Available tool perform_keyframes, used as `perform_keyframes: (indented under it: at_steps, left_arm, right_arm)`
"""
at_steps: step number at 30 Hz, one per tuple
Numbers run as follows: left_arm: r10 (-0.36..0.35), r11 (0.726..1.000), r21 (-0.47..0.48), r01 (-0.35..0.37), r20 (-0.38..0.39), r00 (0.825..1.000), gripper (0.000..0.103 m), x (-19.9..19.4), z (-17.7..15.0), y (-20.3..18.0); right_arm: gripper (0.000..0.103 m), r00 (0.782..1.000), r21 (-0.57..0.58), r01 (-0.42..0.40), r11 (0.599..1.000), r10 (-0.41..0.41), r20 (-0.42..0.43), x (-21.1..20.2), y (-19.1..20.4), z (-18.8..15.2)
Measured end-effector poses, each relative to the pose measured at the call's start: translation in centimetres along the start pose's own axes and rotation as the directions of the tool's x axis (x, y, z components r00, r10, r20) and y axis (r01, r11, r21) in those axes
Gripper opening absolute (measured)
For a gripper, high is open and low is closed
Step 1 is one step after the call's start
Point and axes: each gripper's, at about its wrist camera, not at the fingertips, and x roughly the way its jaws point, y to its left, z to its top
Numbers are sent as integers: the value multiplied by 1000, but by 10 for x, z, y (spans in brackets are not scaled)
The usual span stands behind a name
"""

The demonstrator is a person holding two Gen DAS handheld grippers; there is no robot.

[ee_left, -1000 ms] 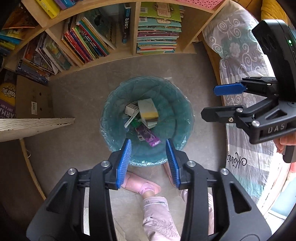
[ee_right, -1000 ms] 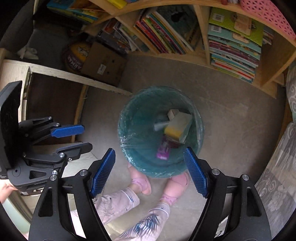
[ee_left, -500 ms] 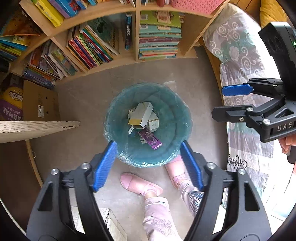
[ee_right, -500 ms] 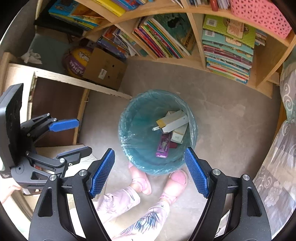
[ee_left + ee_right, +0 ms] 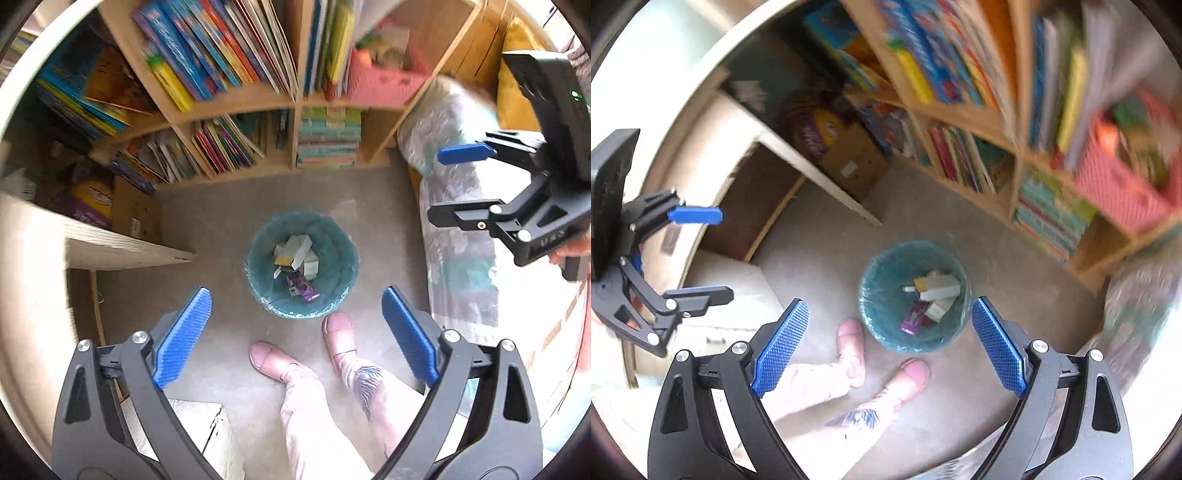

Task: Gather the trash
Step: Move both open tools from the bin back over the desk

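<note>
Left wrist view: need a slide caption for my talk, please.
Both grippers, left and right, open and empty above the teal bin holding discarded boxes.

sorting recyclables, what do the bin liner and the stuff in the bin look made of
Bin liner: thin teal plastic film, glossy and crinkled at the rim. Boxes: likely cardboard, flat matte faces with sharp folded edges. Purple packet: printed carton or foil; too small to tell.
</note>
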Motion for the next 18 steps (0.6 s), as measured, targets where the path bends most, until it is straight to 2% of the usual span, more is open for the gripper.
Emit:
perform_keyframes:
  at_steps: [4, 7, 12, 18]
  left_arm:
    - [41, 996, -78, -38, 45, 998, 94, -55, -9, 23]
    - [92, 984, -163, -77, 82, 992, 96, -94, -19, 43]
    - [182, 941, -309, -136, 126, 975, 96, -145, -44, 79]
    - [288, 863, -464, -202, 123, 950, 96, -183, -85, 132]
  right_arm:
    - [92, 998, -141, -41, 989, 46, 34, -38, 38, 38]
    - [93, 995, -261, -89, 961, 99, 26, -57, 75, 67]
    - [95, 985, -475, -152, 867, 175, 5, -71, 145, 116]
    - [95, 971, -626, -207, 752, 237, -36, -63, 230, 173]
